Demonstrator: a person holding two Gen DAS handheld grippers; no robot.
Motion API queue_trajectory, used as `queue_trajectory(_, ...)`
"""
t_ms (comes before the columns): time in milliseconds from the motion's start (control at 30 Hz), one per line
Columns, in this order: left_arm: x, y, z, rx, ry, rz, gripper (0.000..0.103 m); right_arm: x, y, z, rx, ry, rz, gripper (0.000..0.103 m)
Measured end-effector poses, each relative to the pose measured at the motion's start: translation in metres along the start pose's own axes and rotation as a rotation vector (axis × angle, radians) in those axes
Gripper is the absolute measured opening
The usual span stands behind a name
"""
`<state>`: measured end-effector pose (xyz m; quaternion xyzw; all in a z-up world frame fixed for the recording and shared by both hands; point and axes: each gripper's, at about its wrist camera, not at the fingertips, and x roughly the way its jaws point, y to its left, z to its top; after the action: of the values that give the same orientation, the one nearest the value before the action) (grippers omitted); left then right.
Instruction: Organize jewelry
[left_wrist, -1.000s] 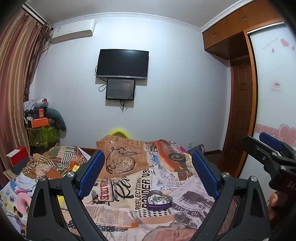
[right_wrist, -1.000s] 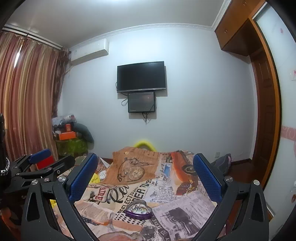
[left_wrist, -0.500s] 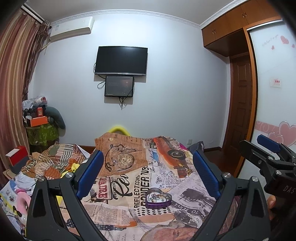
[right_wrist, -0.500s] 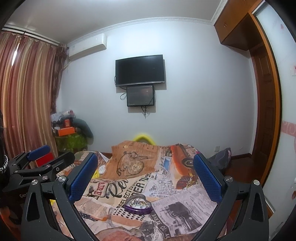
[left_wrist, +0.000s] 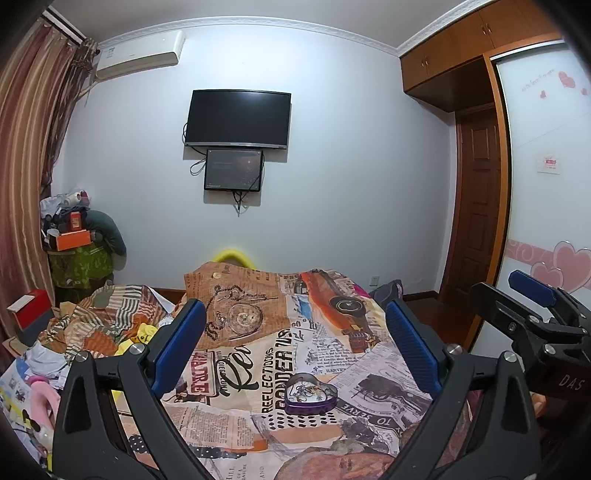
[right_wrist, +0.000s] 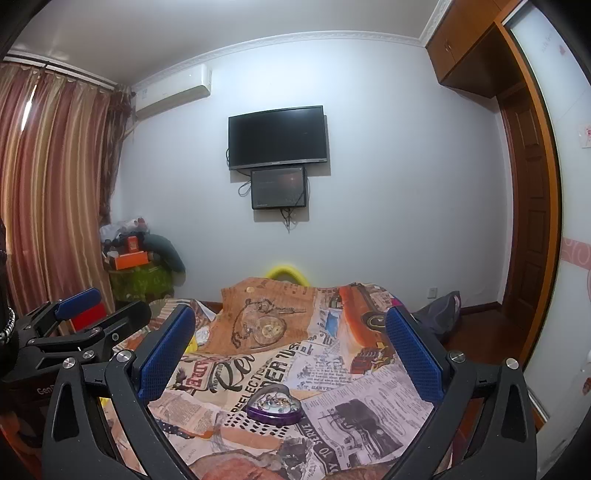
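Two black, blue-padded grippers hover above a bed.
Left gripper (left_wrist: 295, 343) and right gripper (right_wrist: 290, 345) both gape wide (nothing held) over a purple heart-shaped tin of jewelry (left_wrist: 310, 394) on the newspaper-print bedspread (left_wrist: 258, 354).

Glossy purple metal heart tin (left_wrist: 310, 393) on matt printed cloth bedspread (left_wrist: 280, 354).

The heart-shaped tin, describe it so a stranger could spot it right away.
Find the bed's newspaper-print cover below the wall TV. Near its front lies a purple heart-shaped tin, open-topped, holding tangled jewelry; it's the only solid object on that print.
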<state>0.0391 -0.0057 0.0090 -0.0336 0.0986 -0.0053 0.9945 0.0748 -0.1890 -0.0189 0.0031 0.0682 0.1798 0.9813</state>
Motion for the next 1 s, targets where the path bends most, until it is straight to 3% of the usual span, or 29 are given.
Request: queue_trajectory(1000, 0.0000, 0.0000, -0.0014, 0.000, 0.012, -0.041, 0.098, 0.0030, -0.0040, -0.0021, 0.004, 0.001, -0.015, 0.102)
